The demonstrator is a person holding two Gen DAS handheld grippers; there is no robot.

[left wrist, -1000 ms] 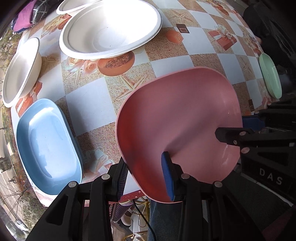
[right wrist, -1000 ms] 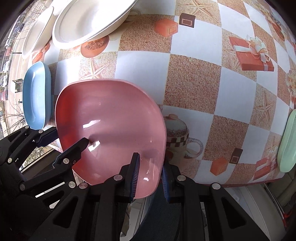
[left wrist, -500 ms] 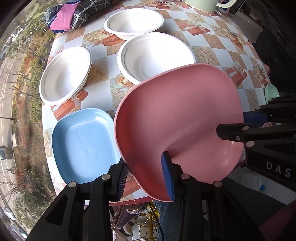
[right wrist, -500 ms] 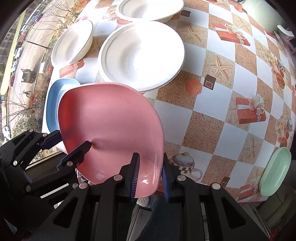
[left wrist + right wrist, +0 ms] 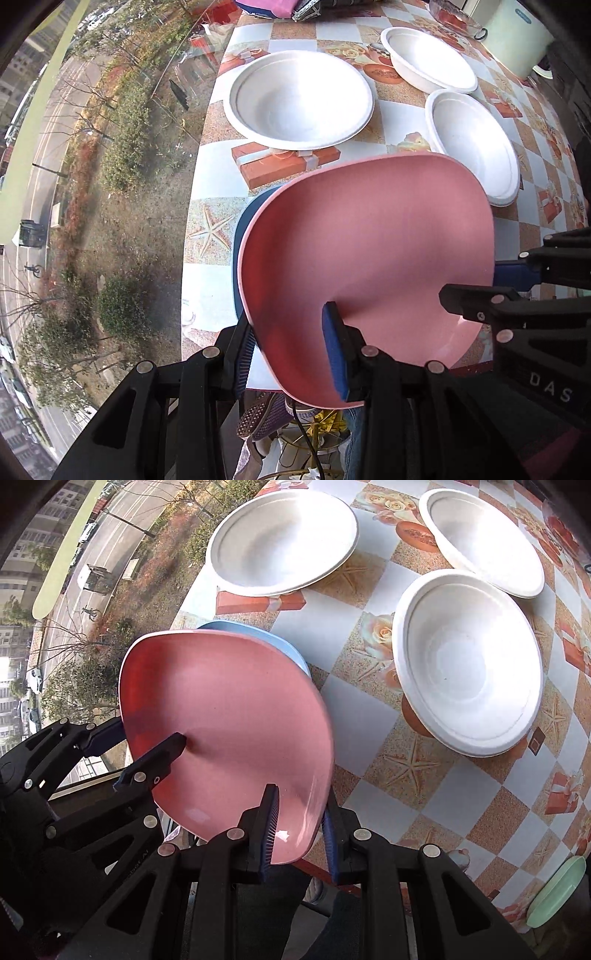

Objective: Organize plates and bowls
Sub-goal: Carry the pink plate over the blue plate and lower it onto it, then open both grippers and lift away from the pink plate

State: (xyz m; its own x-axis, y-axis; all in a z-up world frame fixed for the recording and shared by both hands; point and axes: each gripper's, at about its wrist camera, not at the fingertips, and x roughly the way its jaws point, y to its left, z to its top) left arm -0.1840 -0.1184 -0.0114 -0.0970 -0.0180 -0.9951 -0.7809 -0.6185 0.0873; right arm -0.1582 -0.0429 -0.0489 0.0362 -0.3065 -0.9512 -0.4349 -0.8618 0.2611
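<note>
Here both claws clamp the pink plate: the left claw on its lower rim, the right claw likewise. The plate hangs above the blue plate, left of centre. Stacking seems barely begun; three white bowls sit unstacked on the desk, a green plate lower right.

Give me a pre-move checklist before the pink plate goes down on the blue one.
1. Left claw shut on the pink plate rim: ok.
2. Right claw shut on the opposite rim: ok.
3. Pink plate over the blue plate: ok, mostly covers it.
4. Gap between the two plates: cannot tell.
5. Pink plate level: not ok, looks tilted.
6. White bowls clear of the drop spot: ok, though the nearest sits close.
</note>
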